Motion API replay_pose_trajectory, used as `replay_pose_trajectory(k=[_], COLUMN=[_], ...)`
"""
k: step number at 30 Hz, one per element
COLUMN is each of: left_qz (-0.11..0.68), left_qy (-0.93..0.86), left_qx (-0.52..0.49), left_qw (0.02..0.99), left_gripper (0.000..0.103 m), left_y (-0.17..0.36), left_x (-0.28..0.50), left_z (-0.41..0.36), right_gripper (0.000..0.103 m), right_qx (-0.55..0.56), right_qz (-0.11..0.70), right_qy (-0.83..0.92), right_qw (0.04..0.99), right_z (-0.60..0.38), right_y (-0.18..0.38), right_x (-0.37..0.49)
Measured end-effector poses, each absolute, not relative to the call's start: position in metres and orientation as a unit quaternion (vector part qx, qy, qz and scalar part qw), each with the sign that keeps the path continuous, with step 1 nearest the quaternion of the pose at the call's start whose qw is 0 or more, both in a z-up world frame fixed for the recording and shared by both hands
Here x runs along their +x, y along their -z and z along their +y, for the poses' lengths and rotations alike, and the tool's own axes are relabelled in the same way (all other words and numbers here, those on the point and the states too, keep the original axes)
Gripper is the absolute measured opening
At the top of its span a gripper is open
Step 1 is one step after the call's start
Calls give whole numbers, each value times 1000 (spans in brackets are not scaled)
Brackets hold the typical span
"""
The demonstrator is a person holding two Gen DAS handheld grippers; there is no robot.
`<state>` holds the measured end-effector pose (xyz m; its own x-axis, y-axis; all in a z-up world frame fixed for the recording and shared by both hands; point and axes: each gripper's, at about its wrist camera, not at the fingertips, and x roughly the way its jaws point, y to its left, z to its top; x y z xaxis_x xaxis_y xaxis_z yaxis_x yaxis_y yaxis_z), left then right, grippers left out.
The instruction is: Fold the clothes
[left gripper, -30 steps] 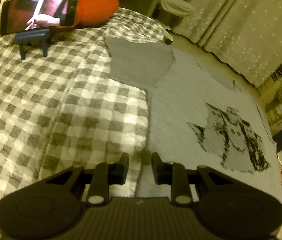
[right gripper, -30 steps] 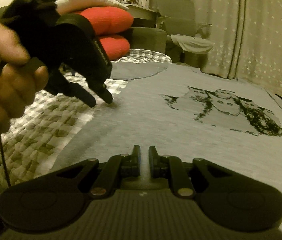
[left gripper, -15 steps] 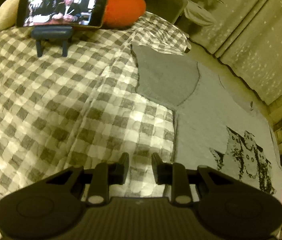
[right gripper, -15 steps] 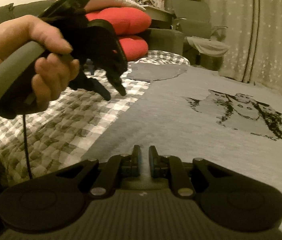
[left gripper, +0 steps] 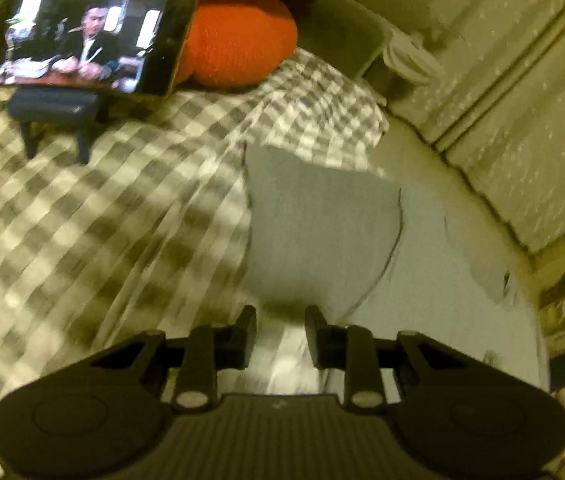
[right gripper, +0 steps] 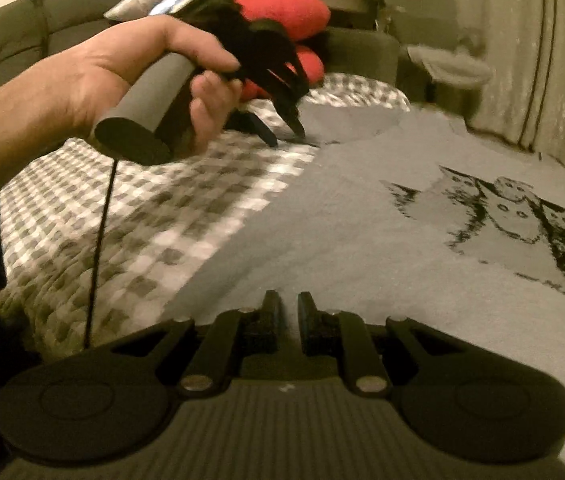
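A grey T-shirt [right gripper: 362, 240] with a black cat print [right gripper: 514, 220] lies flat on a checked quilt [left gripper: 102, 220]. Its short sleeve [left gripper: 322, 232] spreads out just ahead of my left gripper [left gripper: 280, 316]. That gripper's jaws are opening, and nothing is between them. In the right wrist view a hand [right gripper: 122, 72] carries the left gripper [right gripper: 287, 138], its tips pointing down at the sleeve's near edge. My right gripper [right gripper: 288, 300] hovers low over the shirt's lower part near its left edge. A narrow gap shows between its jaws, and I see nothing held.
A phone on a small stand [left gripper: 86, 40] plays video at the head of the bed, in front of red cushions [left gripper: 238, 40]. Pale curtains [left gripper: 522, 100] hang beyond the bed's far side. A black cable [right gripper: 100, 240] dangles from the left gripper's handle.
The left gripper has travelled along the shirt's edge from beside the cat print up to the sleeve, farther from the right gripper and nearer the phone. The right gripper stayed in place.
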<state>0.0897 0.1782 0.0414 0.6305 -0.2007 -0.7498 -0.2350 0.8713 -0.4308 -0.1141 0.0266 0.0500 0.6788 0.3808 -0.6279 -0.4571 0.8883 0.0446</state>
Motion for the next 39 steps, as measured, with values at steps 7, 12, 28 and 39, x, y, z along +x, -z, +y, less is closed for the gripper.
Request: replay_pose_trajectory(k=[7,12,28,39], left_qz=[425,419,409,392], left_qy=[-23,-26,-42,-56], left_qx=[-226,-213,-233,-238], left_qw=[876,882,881,887], left_gripper=[29,24,24,19], left_y=[-34,-32,-33,-39], left_x=[105,110,112,108], left_z=[169,173,188,201], right_gripper=[17,26,26,27], right_qx=[-57,-53,-57,-64], right_qz=[341,322,306,280], right_qy=[-237,-249,-287,-340], right_qw=[908,912,906,896], right_z=[6,14,21,31], right_y=[-44,-43,-48,-62], right_x=[-107,-109,-118,-143])
